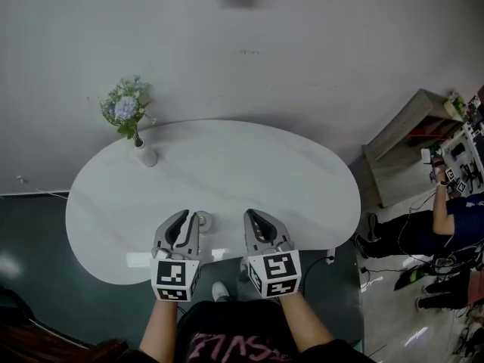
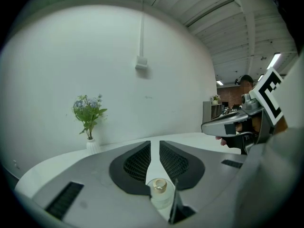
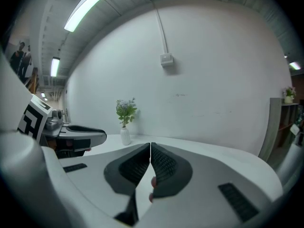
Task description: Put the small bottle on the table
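Small bottle (image 2: pixel 160 190) upright on white table (image 1: pixel 249 165), near front edge, low in gap between left gripper (image 2: pixel 155 144) jaws. Jaws narrowly apart, no clear squeeze on it. Right gripper (image 3: pixel 150 145) closed, empty, alongside. Flower vase (image 1: pixel 145 156) at table's back left.

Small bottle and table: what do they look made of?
Small bottle: clear glass or hard plastic by its see-through body, with a shiny gold-toned cap, likely metal or metallised plastic. Table: glossy white top with faint grey veining and light reflections, so marble or marble-look laminate; cannot tell which.
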Tool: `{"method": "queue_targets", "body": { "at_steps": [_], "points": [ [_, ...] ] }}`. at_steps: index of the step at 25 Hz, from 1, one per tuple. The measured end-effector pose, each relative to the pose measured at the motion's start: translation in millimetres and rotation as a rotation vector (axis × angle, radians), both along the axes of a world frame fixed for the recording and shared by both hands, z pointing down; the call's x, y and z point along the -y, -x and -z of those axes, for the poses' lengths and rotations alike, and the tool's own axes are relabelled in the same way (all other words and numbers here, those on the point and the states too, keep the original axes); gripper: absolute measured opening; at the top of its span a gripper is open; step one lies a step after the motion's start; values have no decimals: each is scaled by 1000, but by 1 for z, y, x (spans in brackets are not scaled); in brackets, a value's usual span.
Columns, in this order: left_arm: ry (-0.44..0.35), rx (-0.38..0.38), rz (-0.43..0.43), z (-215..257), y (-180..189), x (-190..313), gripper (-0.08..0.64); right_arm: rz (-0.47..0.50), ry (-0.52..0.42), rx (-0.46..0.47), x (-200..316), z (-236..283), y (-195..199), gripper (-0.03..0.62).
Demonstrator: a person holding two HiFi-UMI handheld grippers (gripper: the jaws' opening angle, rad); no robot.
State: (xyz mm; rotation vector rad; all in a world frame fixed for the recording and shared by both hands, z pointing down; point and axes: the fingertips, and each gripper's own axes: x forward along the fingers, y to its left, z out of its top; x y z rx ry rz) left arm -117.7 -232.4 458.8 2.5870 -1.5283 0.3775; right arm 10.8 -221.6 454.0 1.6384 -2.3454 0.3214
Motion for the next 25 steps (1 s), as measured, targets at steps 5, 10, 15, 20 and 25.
{"method": "queue_targets", "body": {
  "at_steps": [5, 10, 15, 20, 25],
  "points": [
    [-28, -2, 15, 15, 11, 0, 44, 0, -29, 5, -3, 11, 5, 67],
    [-58, 8, 13, 29, 16, -5, 34, -8, -48, 16, -6, 21, 8, 67],
    [-82, 12, 8, 38, 16, -10, 25, -12, -66, 16, -11, 26, 8, 67],
    [-100, -5, -3, 45, 12, -16, 15, -27, -85, 11, -18, 33, 0, 67],
    [-110, -6, -21, 49, 4, -20, 12, -30, -103, 9, -24, 37, -5, 66]
  ]
}}
